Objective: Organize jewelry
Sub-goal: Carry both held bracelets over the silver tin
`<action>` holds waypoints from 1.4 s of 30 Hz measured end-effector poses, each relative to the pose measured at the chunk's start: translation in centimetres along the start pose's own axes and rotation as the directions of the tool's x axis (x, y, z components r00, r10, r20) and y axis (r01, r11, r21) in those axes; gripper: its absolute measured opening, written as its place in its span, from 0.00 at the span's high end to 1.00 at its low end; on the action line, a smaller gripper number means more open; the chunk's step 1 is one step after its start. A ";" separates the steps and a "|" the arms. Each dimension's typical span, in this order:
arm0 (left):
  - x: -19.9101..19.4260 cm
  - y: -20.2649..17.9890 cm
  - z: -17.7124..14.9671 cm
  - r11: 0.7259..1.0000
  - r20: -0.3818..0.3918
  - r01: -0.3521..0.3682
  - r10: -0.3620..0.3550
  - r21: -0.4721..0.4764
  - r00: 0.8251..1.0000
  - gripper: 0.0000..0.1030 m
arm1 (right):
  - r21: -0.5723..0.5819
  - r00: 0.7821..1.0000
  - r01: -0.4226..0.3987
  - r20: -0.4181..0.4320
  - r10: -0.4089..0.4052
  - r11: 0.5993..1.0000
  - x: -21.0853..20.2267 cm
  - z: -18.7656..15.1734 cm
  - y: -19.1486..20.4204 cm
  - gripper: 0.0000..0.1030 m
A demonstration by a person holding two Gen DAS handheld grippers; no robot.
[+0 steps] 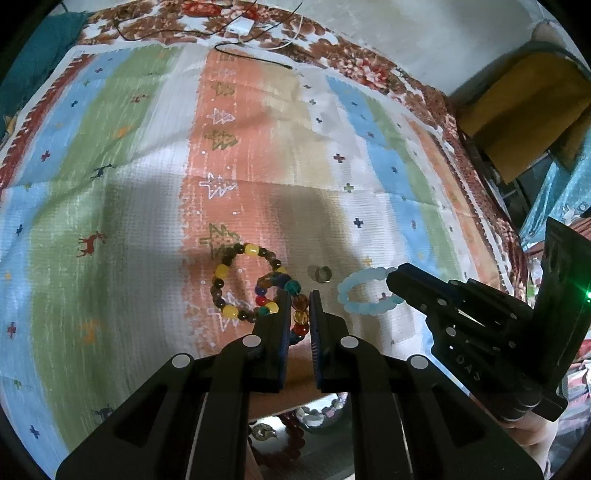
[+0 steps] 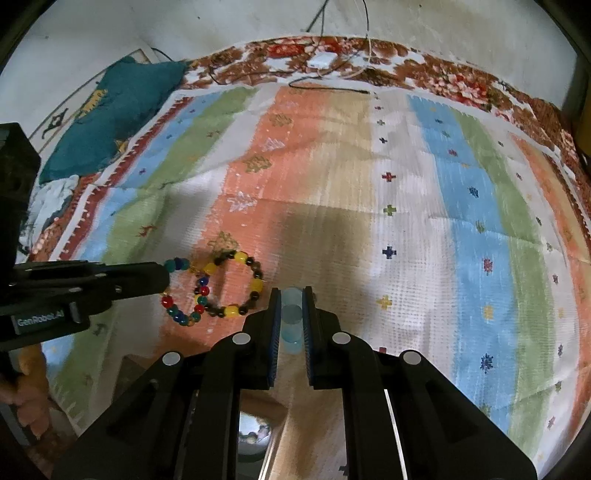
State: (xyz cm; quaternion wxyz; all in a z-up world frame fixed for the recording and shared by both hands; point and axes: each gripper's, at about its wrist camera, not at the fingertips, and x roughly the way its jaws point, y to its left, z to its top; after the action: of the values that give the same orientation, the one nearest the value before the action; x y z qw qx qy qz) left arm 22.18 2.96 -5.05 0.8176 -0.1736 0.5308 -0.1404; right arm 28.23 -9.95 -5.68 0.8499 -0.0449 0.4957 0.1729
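My left gripper (image 1: 300, 295) is shut on a multicoloured bead bracelet (image 1: 300, 308); several beads sit between its pads. The same bracelet (image 2: 181, 295) shows in the right wrist view, beside the left gripper's tip (image 2: 162, 277). A yellow-and-brown bead bracelet (image 1: 236, 280) lies overlapping it on the striped cloth, also seen in the right wrist view (image 2: 236, 284). My right gripper (image 2: 291, 295) is shut on a pale blue bead bracelet (image 2: 291, 317), which also shows in the left wrist view (image 1: 354, 291) under the right gripper (image 1: 395, 280). A small silver ring (image 1: 322, 275) lies between the bracelets.
A striped cloth (image 1: 129, 184) covers a floral sheet (image 2: 461, 85). Cables and a white charger (image 1: 242, 27) lie at the far edge. A teal cushion (image 2: 110, 110) is at the far left. More beads and a shiny dish (image 1: 317, 417) lie below the near edge.
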 end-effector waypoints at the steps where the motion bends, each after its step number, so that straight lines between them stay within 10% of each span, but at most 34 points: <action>1: -0.2 -0.1 -0.1 1.000 0.003 0.003 -0.003 0.002 1.000 0.91 | -0.004 1.000 -0.003 0.007 0.004 1.000 -0.3 0.0 0.1 0.88; 42: -5.1 -4.4 -4.6 0.987 0.136 -0.083 0.064 0.135 0.989 0.91 | -0.098 0.989 -0.075 0.118 0.087 0.992 -7.9 -4.6 3.3 0.88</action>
State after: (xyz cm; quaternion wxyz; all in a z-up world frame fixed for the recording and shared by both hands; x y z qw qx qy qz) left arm 15.72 0.47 -0.75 0.8654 -0.1046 0.4709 -0.1354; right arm 19.74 -9.95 -0.91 0.8680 -0.0536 0.4355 0.2326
